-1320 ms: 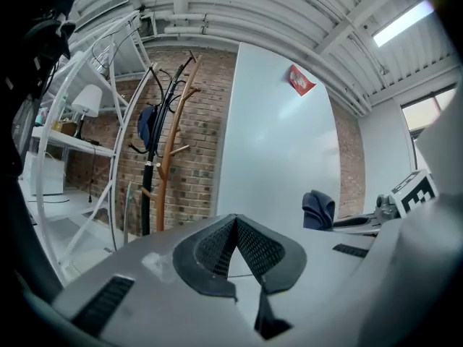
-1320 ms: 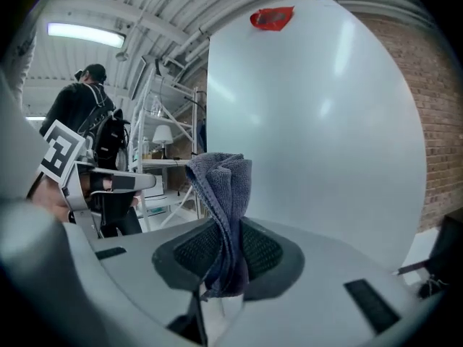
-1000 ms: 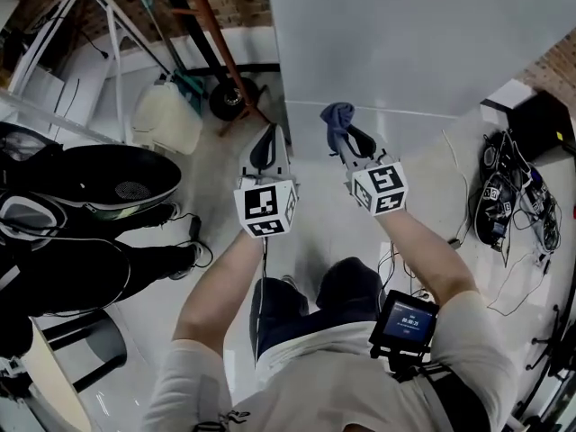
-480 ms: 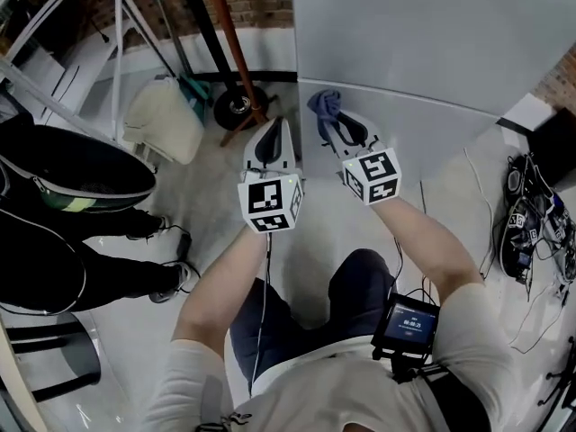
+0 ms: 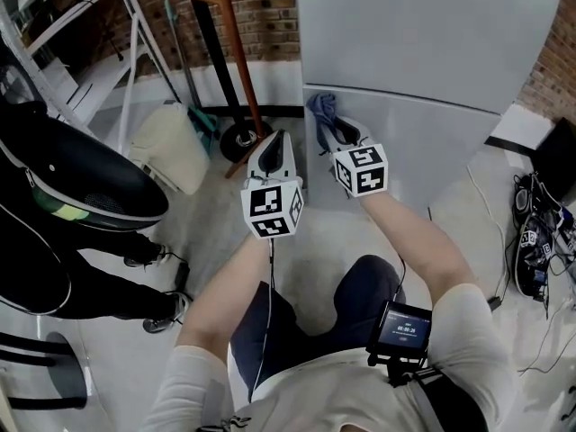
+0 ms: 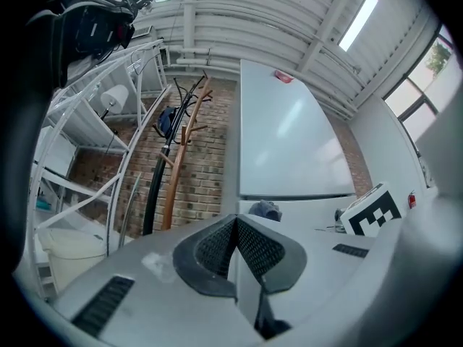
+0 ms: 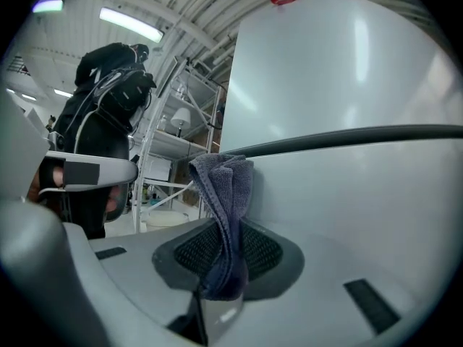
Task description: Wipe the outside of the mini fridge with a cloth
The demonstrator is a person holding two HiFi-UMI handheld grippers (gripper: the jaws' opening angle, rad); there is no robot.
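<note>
Your right gripper (image 7: pixel 228 251) is clamped on the cloth (image 7: pixel 223 186). The cloth's loose top stands at the fridge (image 7: pixel 347 215) front, just under the door seam; I can't tell whether it touches. Your left gripper (image 6: pixel 235 241) is closed on nothing. The wipe looks about to start: press in, then sweep across.

- Red brick wall (image 5: pixel 261 16) at the back, with white skirting along its foot.
- Pale, glossy floor (image 5: pixel 216 214).
- White metal shelving rack (image 5: pixel 94 66) at left, with a wooden coat stand (image 5: pixel 236 61) near it.
- Strip light (image 6: pixel 359 22) on a ribbed white ceiling.
- Window (image 6: pixel 427 85) at right.
</note>
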